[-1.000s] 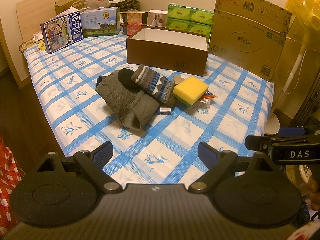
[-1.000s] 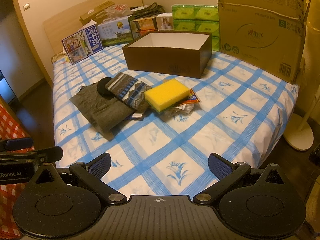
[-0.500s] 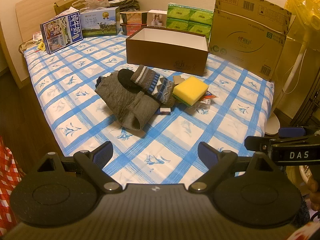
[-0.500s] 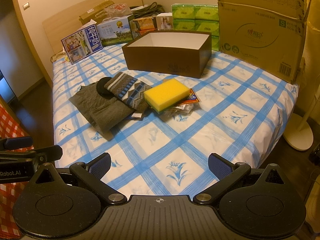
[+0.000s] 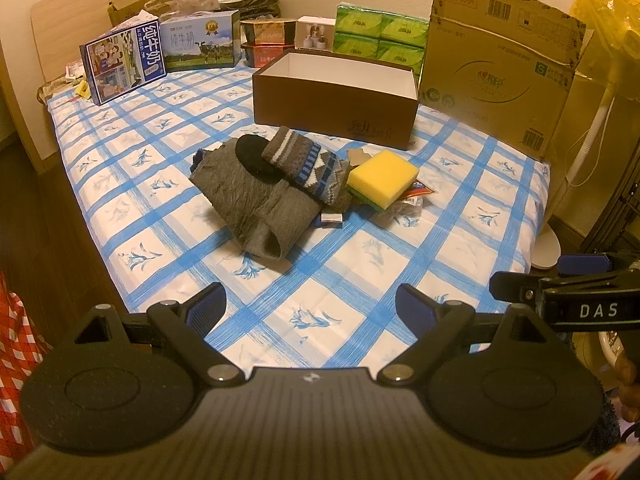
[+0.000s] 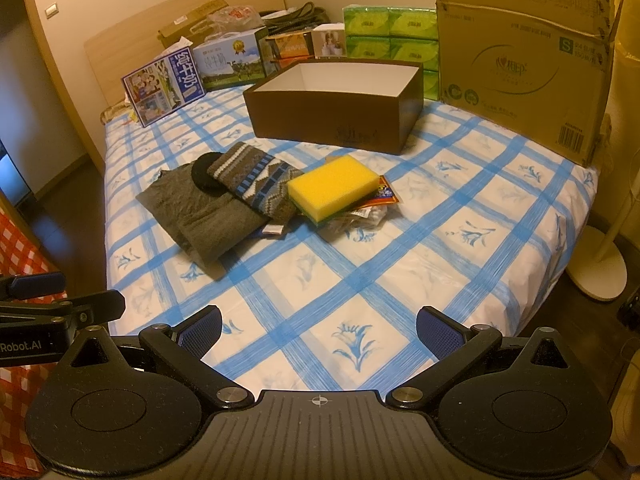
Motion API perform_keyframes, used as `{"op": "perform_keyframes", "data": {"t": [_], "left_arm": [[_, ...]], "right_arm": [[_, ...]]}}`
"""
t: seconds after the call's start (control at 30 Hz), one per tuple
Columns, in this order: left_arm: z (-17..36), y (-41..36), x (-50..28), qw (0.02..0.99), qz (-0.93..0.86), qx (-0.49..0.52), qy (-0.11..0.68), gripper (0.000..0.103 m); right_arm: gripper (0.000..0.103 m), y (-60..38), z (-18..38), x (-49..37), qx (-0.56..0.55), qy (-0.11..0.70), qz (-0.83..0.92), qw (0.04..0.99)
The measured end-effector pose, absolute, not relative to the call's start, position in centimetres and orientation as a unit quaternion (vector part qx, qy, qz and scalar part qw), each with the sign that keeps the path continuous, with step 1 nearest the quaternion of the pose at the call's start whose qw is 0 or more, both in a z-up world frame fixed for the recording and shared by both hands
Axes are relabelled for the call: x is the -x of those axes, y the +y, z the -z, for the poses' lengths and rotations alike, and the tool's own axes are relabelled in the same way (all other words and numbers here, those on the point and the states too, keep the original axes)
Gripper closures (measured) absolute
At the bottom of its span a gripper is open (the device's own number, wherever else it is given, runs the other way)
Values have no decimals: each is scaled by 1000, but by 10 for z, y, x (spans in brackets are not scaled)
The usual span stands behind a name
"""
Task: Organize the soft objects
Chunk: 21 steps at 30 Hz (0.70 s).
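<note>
A pile of soft things lies mid-bed: a grey knitted garment (image 5: 256, 204) (image 6: 200, 216), a black round piece (image 5: 256, 158) (image 6: 206, 176), a patterned grey-blue sock (image 5: 312, 168) (image 6: 256, 184) and a yellow sponge (image 5: 382, 176) (image 6: 334, 188). Behind them stands an open brown box (image 5: 336, 108) (image 6: 332, 116) with a white inside. My left gripper (image 5: 312, 310) hovers open over the bed's near edge, well short of the pile. My right gripper (image 6: 320, 328) is likewise open, holding nothing.
Snack wrappers (image 6: 372, 204) lie under the sponge. A tall cardboard carton (image 5: 500, 80) stands at the back right, green tissue packs (image 5: 380, 40) and milk boxes (image 5: 124, 64) along the headboard. A white fan base (image 6: 596, 276) stands on the floor right of the bed.
Both views have crept very slightly closer to the pile; the objects have not moved and both grippers stay open.
</note>
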<state>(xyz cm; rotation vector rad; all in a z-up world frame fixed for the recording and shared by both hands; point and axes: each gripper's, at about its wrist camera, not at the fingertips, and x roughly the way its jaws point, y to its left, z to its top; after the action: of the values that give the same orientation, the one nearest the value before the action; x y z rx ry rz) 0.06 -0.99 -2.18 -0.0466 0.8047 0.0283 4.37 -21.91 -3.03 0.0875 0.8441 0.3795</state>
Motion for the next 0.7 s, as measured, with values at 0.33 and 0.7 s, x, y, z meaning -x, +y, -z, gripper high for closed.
{"op": "perform_keyframes", "data": {"t": [0.33, 0.7], "left_arm": [[15, 4, -14, 920, -19, 22, 391, 12], [16, 14, -39, 920, -25, 20, 390, 13]], "right_arm": [[0, -224, 41, -61, -55, 398, -186, 897], [0, -222, 47, -83, -63, 403, -186, 894]]}}
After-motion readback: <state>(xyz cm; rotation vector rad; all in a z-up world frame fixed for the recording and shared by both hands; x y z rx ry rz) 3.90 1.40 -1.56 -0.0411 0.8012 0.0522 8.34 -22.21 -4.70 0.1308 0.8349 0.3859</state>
